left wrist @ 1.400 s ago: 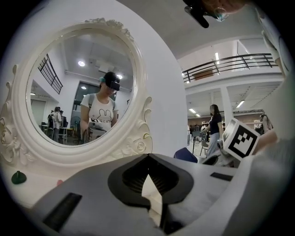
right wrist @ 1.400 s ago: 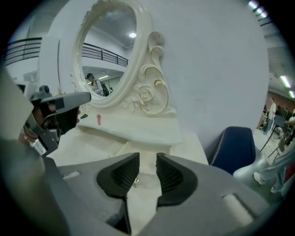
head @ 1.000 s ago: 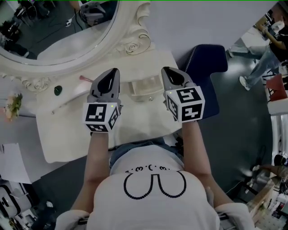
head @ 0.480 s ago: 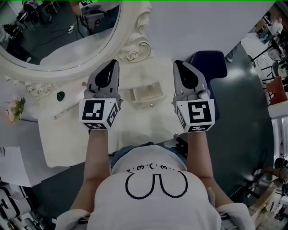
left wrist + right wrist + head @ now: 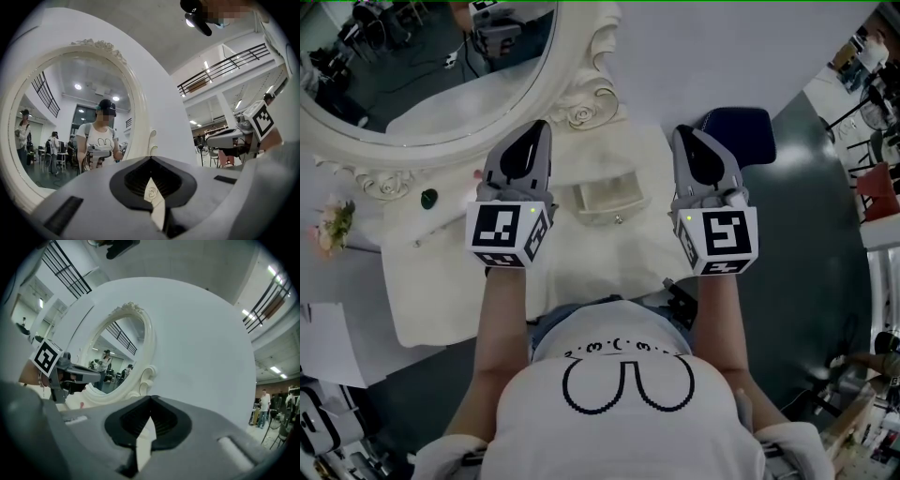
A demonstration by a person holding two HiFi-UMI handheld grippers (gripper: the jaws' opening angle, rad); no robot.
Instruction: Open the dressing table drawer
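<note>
The cream dressing table (image 5: 441, 281) stands below me. Its small drawer (image 5: 605, 200) is pulled out at the front middle and looks empty, with a little knob (image 5: 619, 219) on its face. My left gripper (image 5: 536, 133) hovers left of the drawer, and my right gripper (image 5: 684, 136) hovers to its right. Both are held level above the tabletop and touch nothing. In the left gripper view the left gripper (image 5: 151, 158) has its jaws together, pointing at the mirror. In the right gripper view the right gripper (image 5: 151, 397) is shut the same way, with nothing held.
A large oval mirror (image 5: 422, 66) in a carved white frame stands behind the table. A dark blue chair (image 5: 736, 127) is at the right. A green knob-like item (image 5: 428, 198), a thin stick (image 5: 441, 230) and flowers (image 5: 333, 225) lie at the left.
Both grippers have risen off the drawer area and spread apart, the right one shifting to the right. The drawer stays pulled out.
</note>
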